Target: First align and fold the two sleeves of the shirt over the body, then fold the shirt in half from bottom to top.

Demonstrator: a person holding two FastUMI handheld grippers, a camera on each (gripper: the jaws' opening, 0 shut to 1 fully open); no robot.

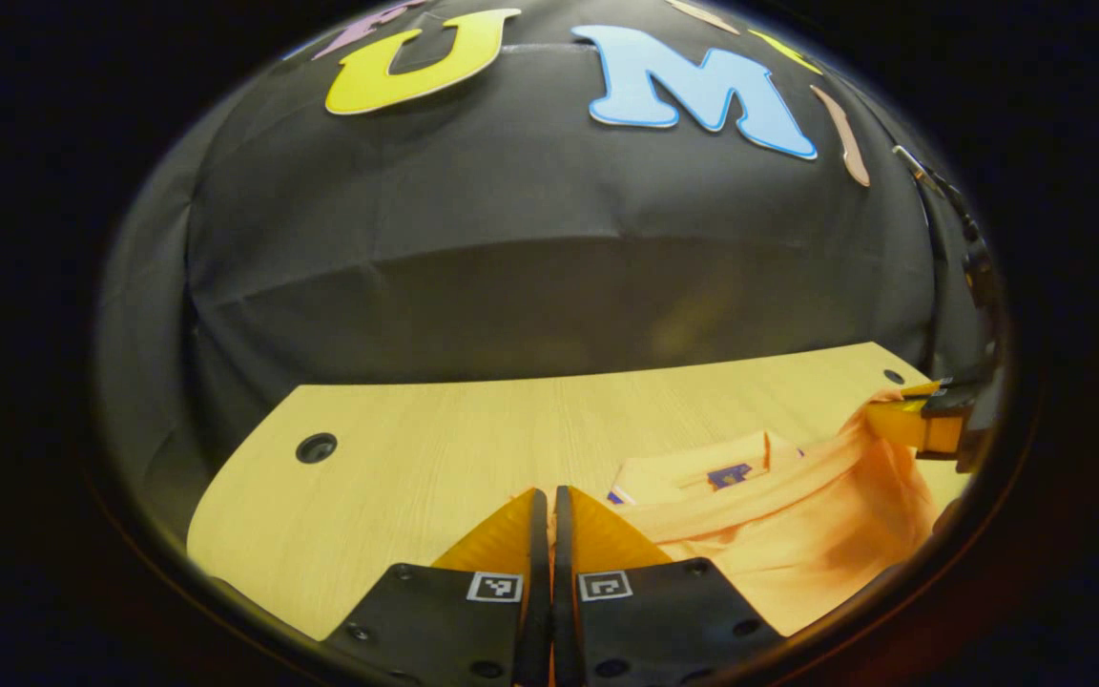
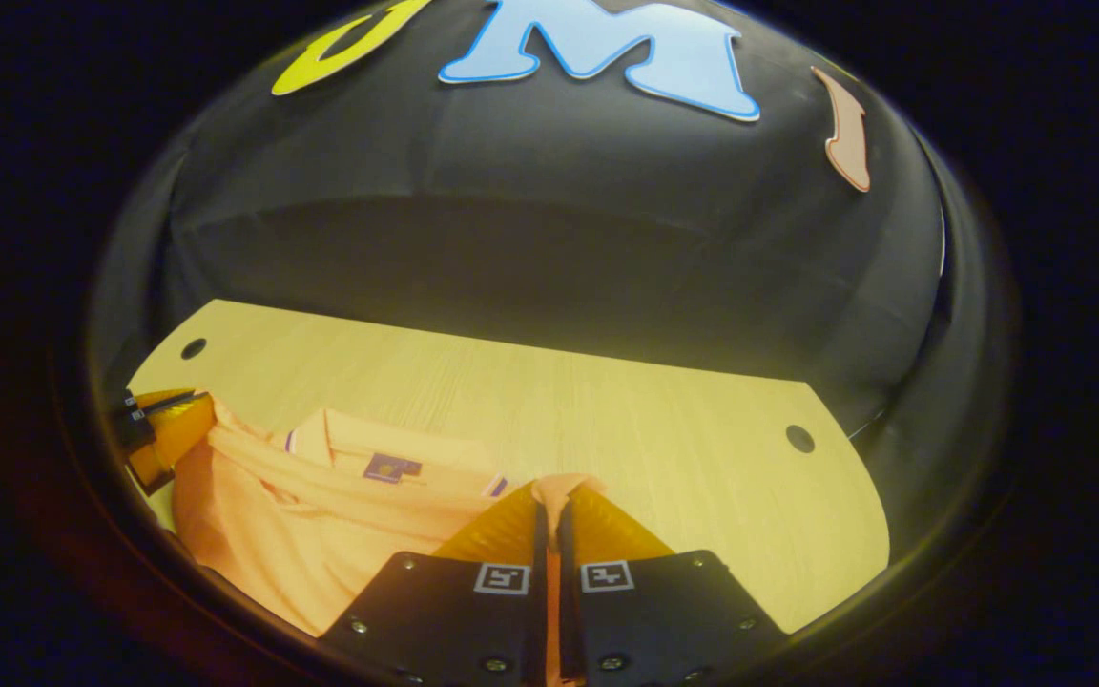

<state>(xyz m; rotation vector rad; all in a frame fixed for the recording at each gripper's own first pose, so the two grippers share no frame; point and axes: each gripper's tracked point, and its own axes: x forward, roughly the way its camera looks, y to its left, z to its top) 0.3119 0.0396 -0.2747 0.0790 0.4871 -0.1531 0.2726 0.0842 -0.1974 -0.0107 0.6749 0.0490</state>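
The shirt looks like soft matt cloth, a bit rumpled, with a small stitched-looking patch near the collar. Table is pale wood-grain, smooth with a slight sheen, and the wall behind is creased matt fabric.

One orange shirt, one wooden table – two round holes, two grippers.

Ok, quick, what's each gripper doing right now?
Left gripper: fingers closed on a corner of the orange collared cotton shirt.
Right gripper: fingers closed on the shirt's other corner, with fabric poking out between them.
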